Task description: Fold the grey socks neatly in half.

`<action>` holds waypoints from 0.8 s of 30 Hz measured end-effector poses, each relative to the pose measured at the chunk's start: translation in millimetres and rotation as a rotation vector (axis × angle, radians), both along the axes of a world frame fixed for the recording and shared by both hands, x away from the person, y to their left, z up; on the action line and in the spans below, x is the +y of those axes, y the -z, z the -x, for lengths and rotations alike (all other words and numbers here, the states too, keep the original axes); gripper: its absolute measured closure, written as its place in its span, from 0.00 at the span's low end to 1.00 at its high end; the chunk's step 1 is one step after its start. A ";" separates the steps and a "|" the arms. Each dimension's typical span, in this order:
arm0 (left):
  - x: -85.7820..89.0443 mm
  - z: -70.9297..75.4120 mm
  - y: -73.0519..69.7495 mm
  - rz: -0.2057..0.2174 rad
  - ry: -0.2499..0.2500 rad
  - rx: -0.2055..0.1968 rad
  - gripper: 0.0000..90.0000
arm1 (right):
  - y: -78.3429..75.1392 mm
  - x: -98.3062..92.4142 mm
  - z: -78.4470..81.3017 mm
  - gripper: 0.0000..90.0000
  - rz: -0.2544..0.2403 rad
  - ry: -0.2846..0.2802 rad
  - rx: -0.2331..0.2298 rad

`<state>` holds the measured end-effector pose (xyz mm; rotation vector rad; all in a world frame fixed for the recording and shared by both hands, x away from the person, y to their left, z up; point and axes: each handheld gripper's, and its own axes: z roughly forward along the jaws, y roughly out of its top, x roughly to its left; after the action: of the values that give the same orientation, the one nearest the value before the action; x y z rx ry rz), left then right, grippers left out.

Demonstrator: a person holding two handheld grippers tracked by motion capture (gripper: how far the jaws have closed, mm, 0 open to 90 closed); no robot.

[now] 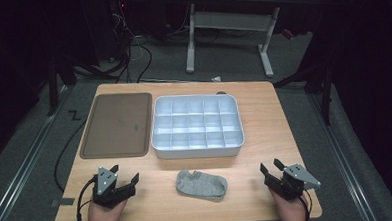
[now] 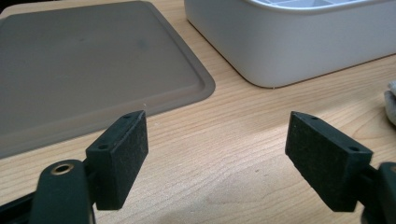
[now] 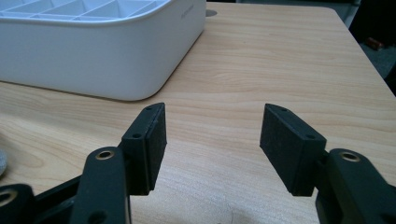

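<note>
A grey sock (image 1: 201,184) lies crumpled on the wooden table near its front edge, between my two grippers; its edge (image 2: 391,100) peeks in at the right of the left gripper view. My left gripper (image 1: 125,176) rests at the front left, open, with nothing between its jaws (image 2: 217,154). At the front right my right gripper (image 1: 270,167) is also open and empty (image 3: 212,144). A white compartment box (image 1: 197,126) stands behind the sock, its wall (image 2: 299,42) (image 3: 93,56) ahead of both grippers. A brown tray (image 1: 117,125) (image 2: 84,70) lies left of the box.
The table's bare wood (image 1: 264,112) runs right of the box to the edge. Beyond the table stand a white desk frame (image 1: 228,24) and loose cables (image 1: 131,53) on the dark floor.
</note>
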<state>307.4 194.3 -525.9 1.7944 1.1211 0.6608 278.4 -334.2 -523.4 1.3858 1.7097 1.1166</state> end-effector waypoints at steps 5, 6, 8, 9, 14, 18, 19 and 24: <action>-0.9 -1.5 0.1 -0.007 -0.003 0.004 0.24 | -0.3 -2.0 1.3 0.46 0.000 -0.002 -0.020; -1.2 -1.3 -0.1 -0.007 -0.002 0.002 0.24 | -0.5 -1.9 1.7 0.46 0.000 0.001 -0.019; -1.1 -1.2 -0.2 -0.006 -0.001 0.002 0.24 | -0.6 -2.0 1.9 0.46 0.000 0.002 -0.020; -1.0 -1.4 0.0 -0.005 -0.002 0.002 0.24 | -0.8 -2.0 2.5 0.47 0.003 -0.001 -0.025; -0.8 -2.1 0.4 0.002 0.004 0.004 0.25 | -1.0 -0.2 3.0 0.47 0.004 -0.006 -0.027; -1.0 -2.7 0.2 0.000 0.007 0.001 0.25 | -0.9 0.0 3.0 0.47 0.001 -0.006 -0.026; -1.0 -2.7 0.2 0.000 0.007 0.001 0.25 | -0.9 0.0 3.0 0.47 0.001 -0.006 -0.026; -0.6 -4.0 0.8 0.010 0.006 0.005 0.25 | -0.3 0.9 2.0 0.47 0.005 -0.009 -0.020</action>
<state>311.4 193.7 -526.7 1.7910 1.1197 0.6466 276.3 -333.2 -523.1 1.3601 1.7052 1.1268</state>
